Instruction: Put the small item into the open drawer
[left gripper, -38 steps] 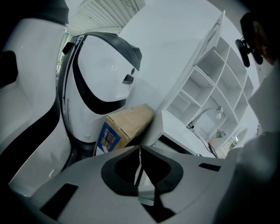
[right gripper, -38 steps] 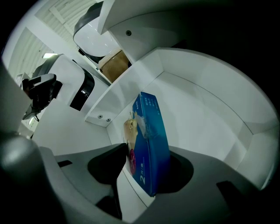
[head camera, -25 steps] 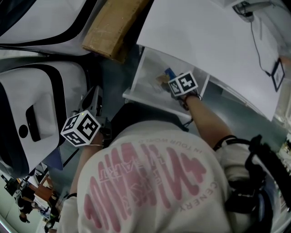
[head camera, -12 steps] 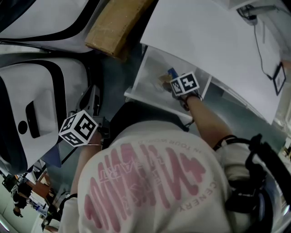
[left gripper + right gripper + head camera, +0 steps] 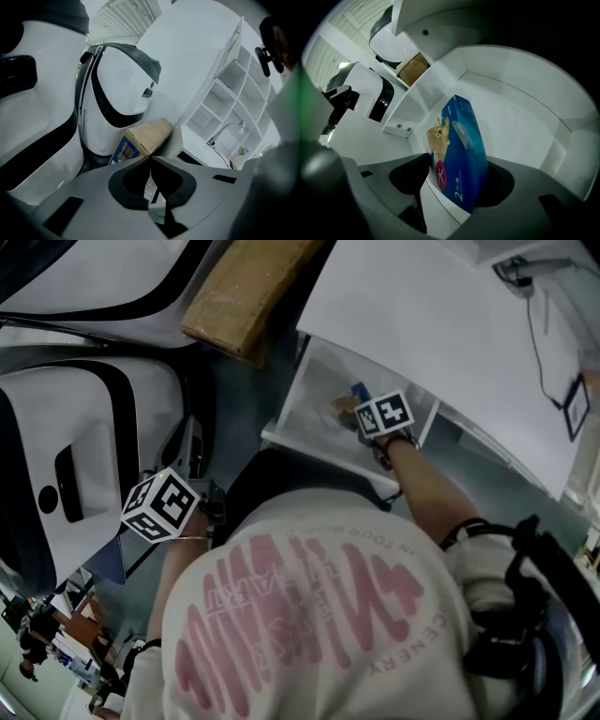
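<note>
The small item is a blue carton (image 5: pixel 461 154) with a picture on its face. It stands on edge inside the open white drawer (image 5: pixel 520 108), between the jaws of my right gripper (image 5: pixel 457 161). Those jaws are opening: the carton leans on the right jaw, and a gap shows on the left side. From the head view, the right gripper (image 5: pixel 354 409) reaches into the drawer (image 5: pixel 309 404), and the carton's blue corner (image 5: pixel 357 390) shows beyond its marker cube. My left gripper (image 5: pixel 192 454) hangs low at the left, away from the drawer. Its jaws (image 5: pixel 150 159) meet at the tips with nothing between them.
A cardboard box (image 5: pixel 246 292) lies on the floor just left of the drawer. White machines with black trim (image 5: pixel 75 446) fill the left side. The cabinet's white top (image 5: pixel 441 324) overhangs the drawer, with a cable (image 5: pixel 539 324) across it. Open white shelving (image 5: pixel 234 89) stands at the right.
The right gripper has stayed inside the drawer with the carton. The left gripper has drifted slightly left. The view itself has shifted a little.
</note>
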Motion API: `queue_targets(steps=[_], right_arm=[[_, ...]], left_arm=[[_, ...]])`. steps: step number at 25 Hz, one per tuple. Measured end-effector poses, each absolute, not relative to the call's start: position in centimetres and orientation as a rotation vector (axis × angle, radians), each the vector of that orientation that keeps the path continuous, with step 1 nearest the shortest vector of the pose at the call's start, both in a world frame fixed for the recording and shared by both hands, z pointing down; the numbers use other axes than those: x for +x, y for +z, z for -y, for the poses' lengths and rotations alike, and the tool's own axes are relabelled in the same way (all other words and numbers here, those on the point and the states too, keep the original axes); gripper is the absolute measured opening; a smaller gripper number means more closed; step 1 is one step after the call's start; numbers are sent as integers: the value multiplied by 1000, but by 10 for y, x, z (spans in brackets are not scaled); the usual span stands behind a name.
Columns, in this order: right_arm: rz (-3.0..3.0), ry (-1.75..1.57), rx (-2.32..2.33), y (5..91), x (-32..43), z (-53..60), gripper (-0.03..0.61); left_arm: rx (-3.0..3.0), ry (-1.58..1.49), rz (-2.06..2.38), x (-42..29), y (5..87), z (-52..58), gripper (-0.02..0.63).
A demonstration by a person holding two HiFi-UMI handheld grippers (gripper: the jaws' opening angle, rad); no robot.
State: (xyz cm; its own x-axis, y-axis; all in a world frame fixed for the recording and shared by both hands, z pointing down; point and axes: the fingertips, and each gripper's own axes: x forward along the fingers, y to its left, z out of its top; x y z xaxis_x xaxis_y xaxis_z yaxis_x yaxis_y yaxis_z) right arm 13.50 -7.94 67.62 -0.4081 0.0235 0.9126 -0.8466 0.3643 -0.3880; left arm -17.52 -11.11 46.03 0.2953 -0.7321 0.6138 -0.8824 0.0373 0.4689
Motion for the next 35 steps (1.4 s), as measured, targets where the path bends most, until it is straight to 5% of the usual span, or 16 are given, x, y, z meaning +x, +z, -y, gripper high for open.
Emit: queue_targets(steps=[35], right_arm=[[1632, 1252, 791, 685, 140, 78, 351]], left_arm=[[1735, 231, 1444, -174, 467, 117, 38]])
